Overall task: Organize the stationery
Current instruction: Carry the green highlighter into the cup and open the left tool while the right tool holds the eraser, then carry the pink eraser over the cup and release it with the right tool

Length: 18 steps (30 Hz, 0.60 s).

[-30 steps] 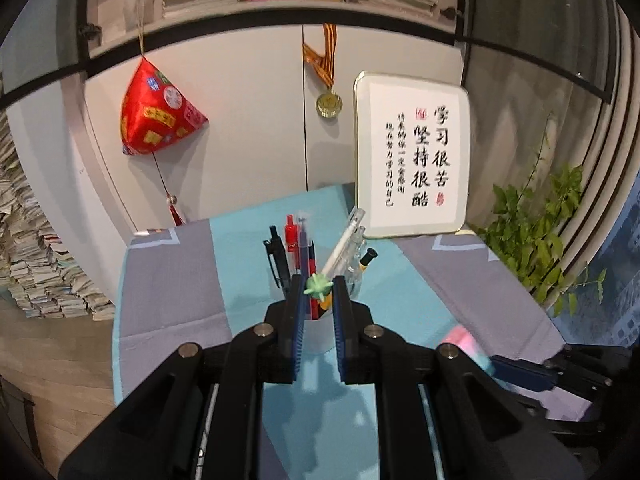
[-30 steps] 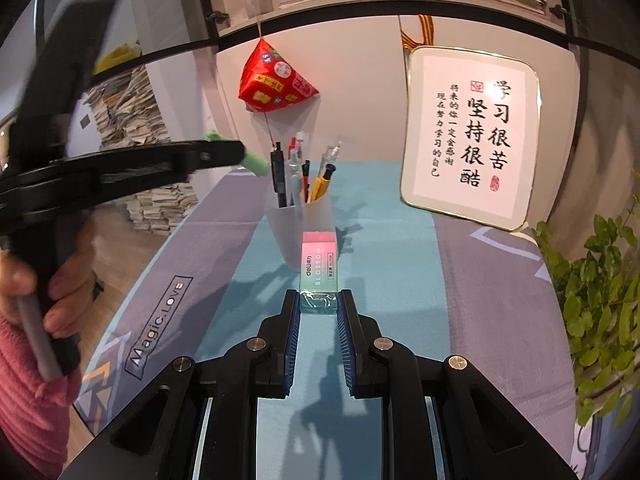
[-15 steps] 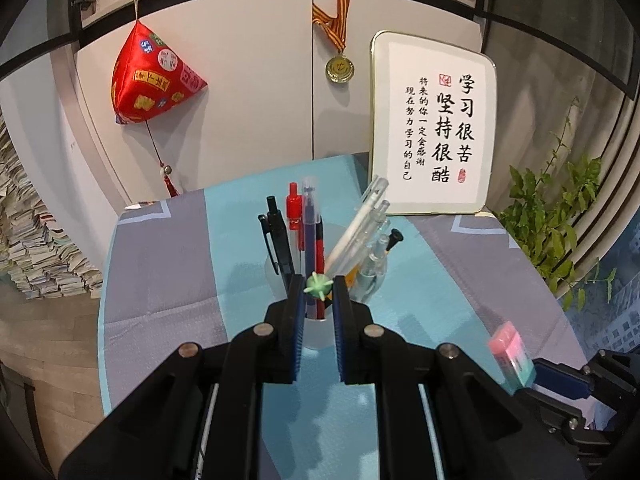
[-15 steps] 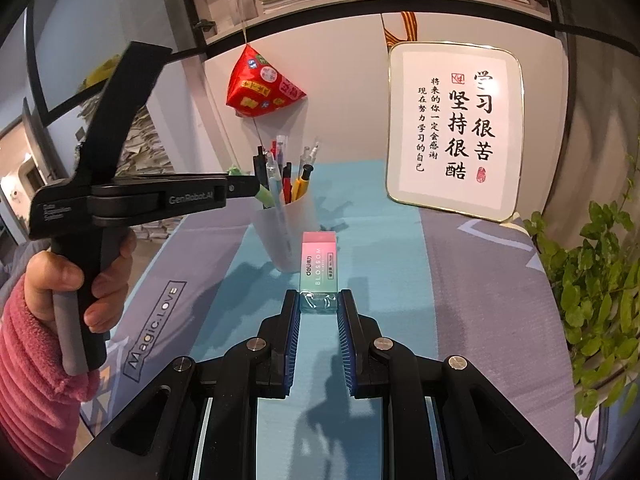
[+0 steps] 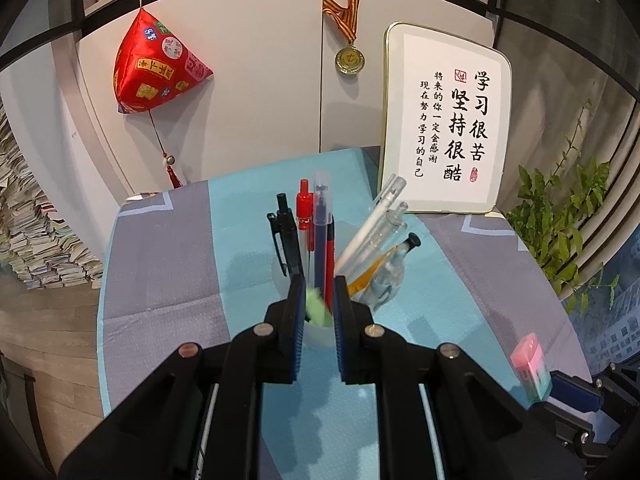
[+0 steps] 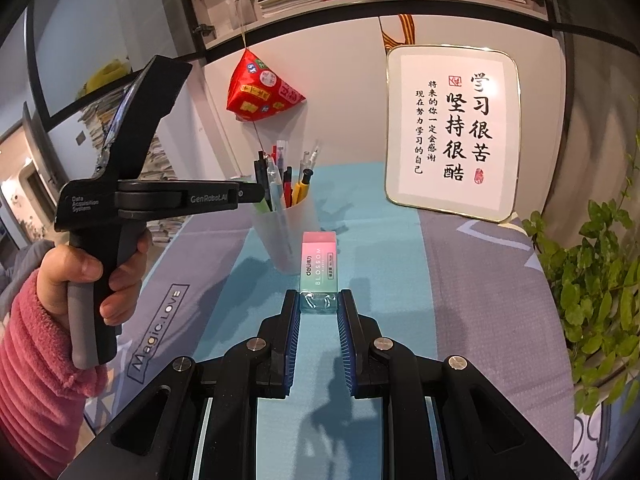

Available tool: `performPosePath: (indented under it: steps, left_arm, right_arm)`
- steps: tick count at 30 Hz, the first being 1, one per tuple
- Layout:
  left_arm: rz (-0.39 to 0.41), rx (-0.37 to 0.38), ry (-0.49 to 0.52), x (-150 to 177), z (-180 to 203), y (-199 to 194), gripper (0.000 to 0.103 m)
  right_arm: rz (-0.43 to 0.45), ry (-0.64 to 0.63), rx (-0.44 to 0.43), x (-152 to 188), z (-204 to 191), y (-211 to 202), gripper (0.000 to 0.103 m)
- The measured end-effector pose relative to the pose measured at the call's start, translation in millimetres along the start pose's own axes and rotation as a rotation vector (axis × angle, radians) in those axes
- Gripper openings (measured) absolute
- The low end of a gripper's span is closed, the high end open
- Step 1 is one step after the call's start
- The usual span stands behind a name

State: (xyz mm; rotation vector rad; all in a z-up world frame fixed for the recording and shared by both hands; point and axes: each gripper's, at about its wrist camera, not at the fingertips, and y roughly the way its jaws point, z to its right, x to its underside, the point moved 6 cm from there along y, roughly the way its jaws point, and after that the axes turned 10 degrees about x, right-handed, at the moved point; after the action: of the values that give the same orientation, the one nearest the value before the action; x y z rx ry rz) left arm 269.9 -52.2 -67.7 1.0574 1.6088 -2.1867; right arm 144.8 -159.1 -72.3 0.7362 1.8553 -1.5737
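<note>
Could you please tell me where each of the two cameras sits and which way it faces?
Left wrist: on the left hand-held gripper, looking down at the frosted plastic pen cup; only its fingers show.
Right wrist: on the right hand-held gripper, clamping the pink-and-green eraser; the person's left hand shows.
Shared: cup, eraser, white framed calligraphy sign, red hanging pouch.

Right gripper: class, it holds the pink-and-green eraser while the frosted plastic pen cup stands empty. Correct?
Not quite. The right gripper does hold the pink-and-green eraser, but the frosted plastic pen cup is full of pens, as the right wrist view shows.
</note>
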Motion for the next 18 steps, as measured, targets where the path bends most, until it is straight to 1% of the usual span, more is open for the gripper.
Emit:
performPosePath:
  steps: [9, 12, 18]
  left_arm:
    - [0.045, -0.008, -0.003, 3, -4, -19, 0.012]
    - [0.059, -0.014, 0.005, 9, -5, -27, 0.012]
    - [0.096, -0.024, -0.014, 26, -13, -45, 0.012]
  right_arm:
    - [0.004, 0.002, -0.001, -1, 0, -1, 0.02]
    - [0.004, 0.0, -0.004, -1, -2, 0, 0.02]
    - [0.006, -0.012, -0.008, -9, -7, 1, 0.02]
